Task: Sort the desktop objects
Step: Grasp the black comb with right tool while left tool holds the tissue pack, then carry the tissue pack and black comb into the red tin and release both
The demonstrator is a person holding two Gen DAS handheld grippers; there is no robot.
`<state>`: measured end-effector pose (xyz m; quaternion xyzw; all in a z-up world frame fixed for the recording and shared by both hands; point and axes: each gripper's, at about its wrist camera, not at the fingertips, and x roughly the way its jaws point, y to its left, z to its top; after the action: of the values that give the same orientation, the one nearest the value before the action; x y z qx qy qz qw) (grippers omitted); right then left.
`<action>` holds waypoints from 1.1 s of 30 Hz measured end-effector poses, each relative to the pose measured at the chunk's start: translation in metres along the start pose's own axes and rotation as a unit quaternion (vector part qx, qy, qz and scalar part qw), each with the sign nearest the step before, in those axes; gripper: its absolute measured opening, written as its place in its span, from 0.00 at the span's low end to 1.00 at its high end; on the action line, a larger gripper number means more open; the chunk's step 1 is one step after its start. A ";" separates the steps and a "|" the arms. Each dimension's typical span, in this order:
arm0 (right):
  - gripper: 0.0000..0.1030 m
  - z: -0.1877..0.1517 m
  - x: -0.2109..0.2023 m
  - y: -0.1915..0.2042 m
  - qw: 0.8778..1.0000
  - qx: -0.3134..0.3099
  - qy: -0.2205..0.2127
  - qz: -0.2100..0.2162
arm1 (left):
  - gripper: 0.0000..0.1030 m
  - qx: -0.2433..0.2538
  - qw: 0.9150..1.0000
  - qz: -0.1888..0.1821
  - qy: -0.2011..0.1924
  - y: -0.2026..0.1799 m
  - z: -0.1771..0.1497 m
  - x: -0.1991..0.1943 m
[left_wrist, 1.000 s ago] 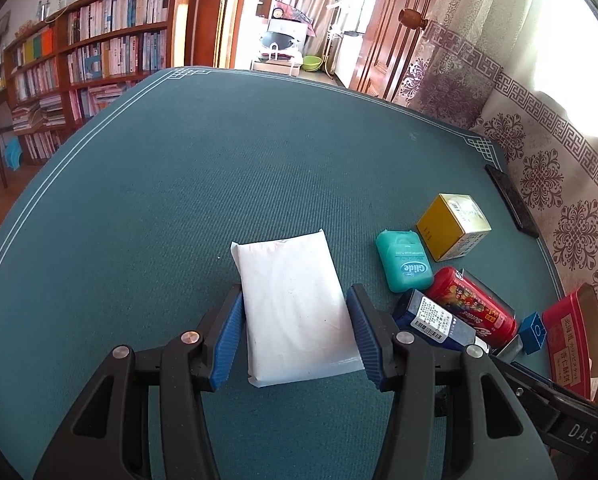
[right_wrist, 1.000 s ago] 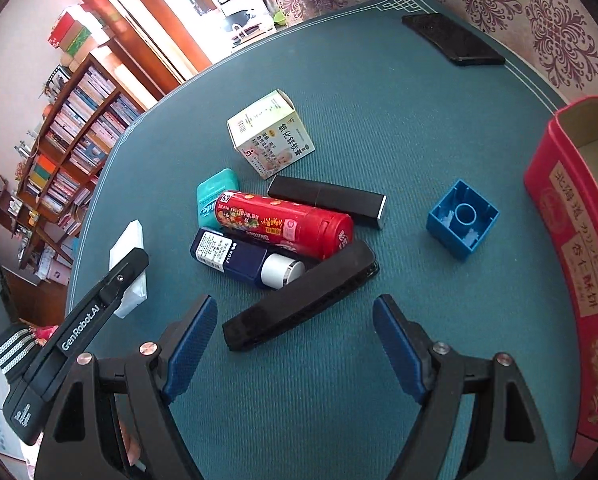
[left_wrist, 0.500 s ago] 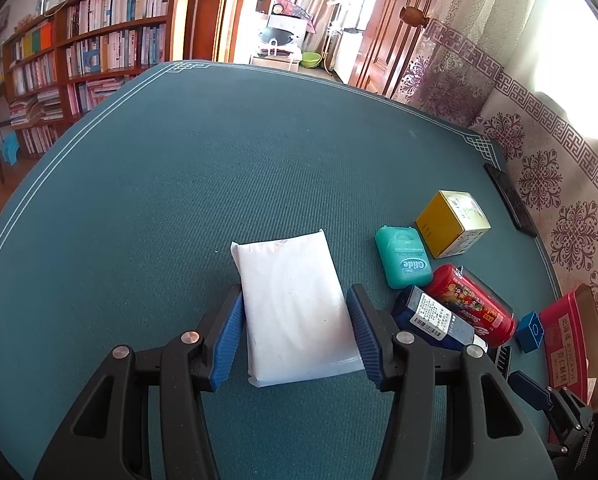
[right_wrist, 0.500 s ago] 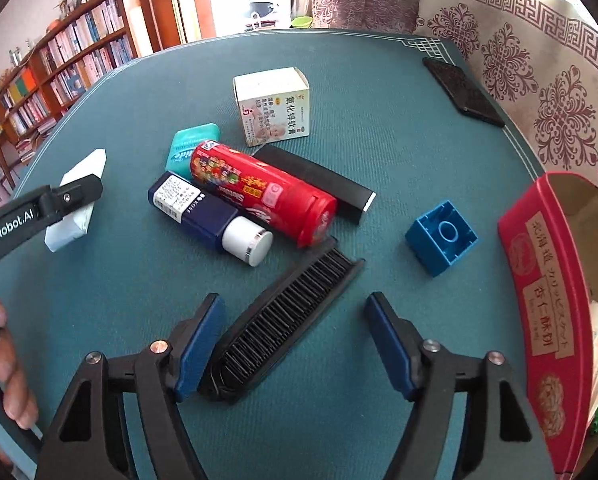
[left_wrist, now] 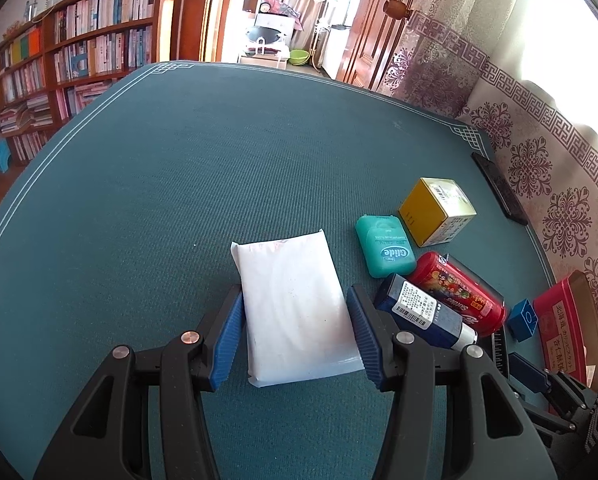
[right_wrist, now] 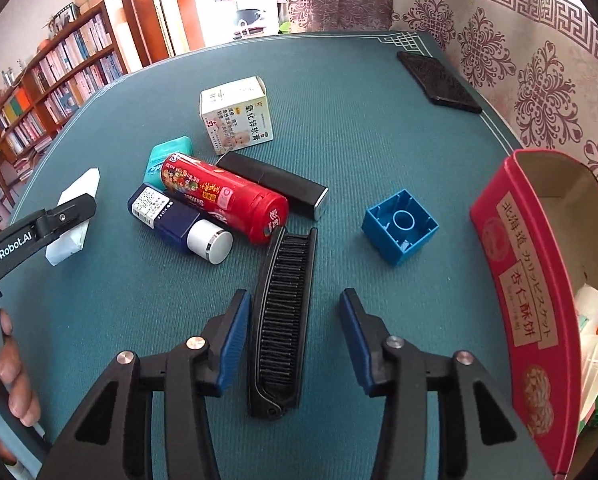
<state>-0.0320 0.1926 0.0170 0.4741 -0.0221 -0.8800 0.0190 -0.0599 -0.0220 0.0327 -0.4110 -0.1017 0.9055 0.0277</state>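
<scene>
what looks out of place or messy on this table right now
Nothing is spilled or broken, but the middle is a jumble: the red canister lies on its side, crossing over the black bar and wedged against the navy bottle. The blue block sits hollow side up. The black comb lies between the right gripper's closing jaws.

Behind your green table (left_wrist: 219, 152) stand wooden bookshelves (left_wrist: 79, 60) — patterned curtains (right_wrist: 519, 52) glow with daylight on the other side.

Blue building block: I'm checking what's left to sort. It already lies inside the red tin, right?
No. The right wrist view shows the blue building block on the green table mat, beside the red tin, apart from it, not inside.
</scene>
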 end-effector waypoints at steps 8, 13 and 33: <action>0.29 -0.004 0.000 0.003 1.000 -0.015 -0.006 -0.014 | 0.53 0.007 1.000 -0.014 -0.001 -0.006 -0.002 -0.003; 0.29 -0.012 -0.012 -0.005 1.000 0.001 -0.009 0.011 | 0.53 0.015 1.000 -0.020 -0.003 -0.011 -0.004 -0.005; 0.28 -0.043 -0.099 -0.055 0.994 0.061 -0.091 0.021 | 0.53 0.065 0.997 -0.033 0.000 -0.047 -0.026 -0.017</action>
<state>0.0575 0.2519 0.0726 0.3919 -0.0871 -0.9159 0.0062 -0.0305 0.0254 0.0382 -0.4051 -0.0562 0.9086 0.0846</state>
